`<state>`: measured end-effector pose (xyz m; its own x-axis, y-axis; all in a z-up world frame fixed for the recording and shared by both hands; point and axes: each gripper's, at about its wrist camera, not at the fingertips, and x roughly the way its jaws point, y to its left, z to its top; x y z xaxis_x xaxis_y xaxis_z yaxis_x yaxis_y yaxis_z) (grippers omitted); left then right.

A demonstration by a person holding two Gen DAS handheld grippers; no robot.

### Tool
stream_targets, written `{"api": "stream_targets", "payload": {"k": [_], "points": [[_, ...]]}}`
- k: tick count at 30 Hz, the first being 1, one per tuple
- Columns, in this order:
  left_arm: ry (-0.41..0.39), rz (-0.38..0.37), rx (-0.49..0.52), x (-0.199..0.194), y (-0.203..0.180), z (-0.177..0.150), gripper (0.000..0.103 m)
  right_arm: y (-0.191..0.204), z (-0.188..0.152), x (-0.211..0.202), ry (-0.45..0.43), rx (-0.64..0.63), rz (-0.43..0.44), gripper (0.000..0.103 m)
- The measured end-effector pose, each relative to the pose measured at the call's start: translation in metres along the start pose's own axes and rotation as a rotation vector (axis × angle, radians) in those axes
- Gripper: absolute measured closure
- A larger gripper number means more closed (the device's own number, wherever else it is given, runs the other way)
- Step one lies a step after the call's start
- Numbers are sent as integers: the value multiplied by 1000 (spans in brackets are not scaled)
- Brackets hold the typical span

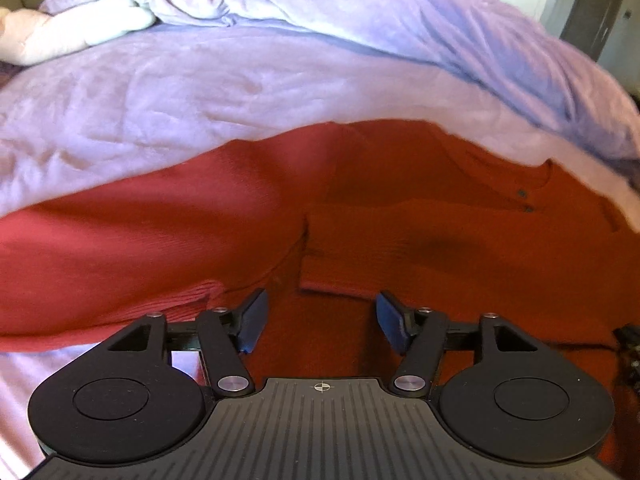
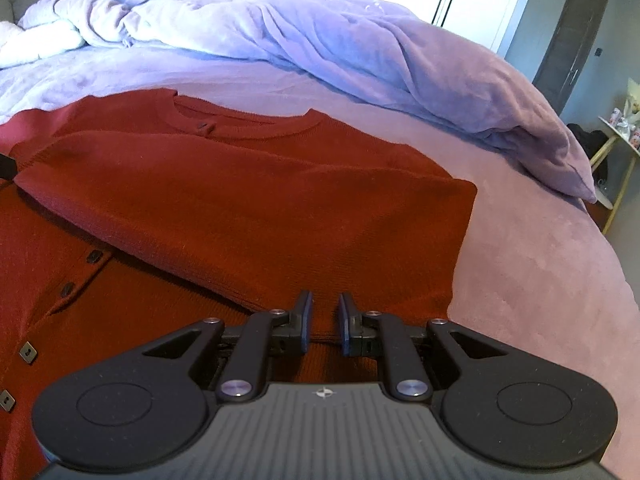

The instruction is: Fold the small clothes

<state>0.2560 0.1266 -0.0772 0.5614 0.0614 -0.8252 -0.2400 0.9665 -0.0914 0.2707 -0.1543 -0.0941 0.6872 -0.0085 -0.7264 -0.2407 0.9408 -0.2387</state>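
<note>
A rust-red knit cardigan [image 1: 420,232] lies flat on the bed, its dark buttons [image 1: 522,192] near the collar. In the left wrist view a sleeve [image 1: 140,224] is folded inward across the body. My left gripper [image 1: 320,300] hovers over the lower part of the cardigan, open wide, with nothing between its blue pads. In the right wrist view the cardigan [image 2: 240,184] has its right side and sleeve folded over the front, beside the row of buttons [image 2: 94,256]. My right gripper [image 2: 325,300] stands over the folded edge, its pads a narrow gap apart with no cloth pinched.
The lilac bed sheet [image 2: 540,280] surrounds the cardigan. A bunched lilac duvet [image 2: 320,32] lies across the far side, with a white pillow [image 1: 60,32] at the far left. A small side table [image 2: 616,140] and a dark door [image 2: 576,40] stand beyond the bed's right edge.
</note>
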Motion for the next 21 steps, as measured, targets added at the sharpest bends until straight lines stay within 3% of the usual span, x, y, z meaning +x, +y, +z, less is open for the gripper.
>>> {"api": "stream_targets", "payload": {"k": [4, 6, 8, 11, 16, 21], "points": [[12, 1, -2, -9, 3, -4, 36, 4, 2, -4, 9, -45, -24, 79], [10, -2, -4, -16, 4, -7, 34, 2, 1, -12, 11, -53, -33, 66], [2, 1, -6, -27, 3, -10, 33, -4, -3, -20, 43, -51, -6, 43], [-33, -47, -28, -48, 4, -20, 22, -14, -18, -42, 53, -11, 18, 43], [-66, -83, -52, -80, 11, -60, 22, -18, -62, -97, 34, 107, 55, 43], [-39, -96, -100, -96, 24, -101, 22, -15, -112, -140, 34, 203, 62, 43]]}}
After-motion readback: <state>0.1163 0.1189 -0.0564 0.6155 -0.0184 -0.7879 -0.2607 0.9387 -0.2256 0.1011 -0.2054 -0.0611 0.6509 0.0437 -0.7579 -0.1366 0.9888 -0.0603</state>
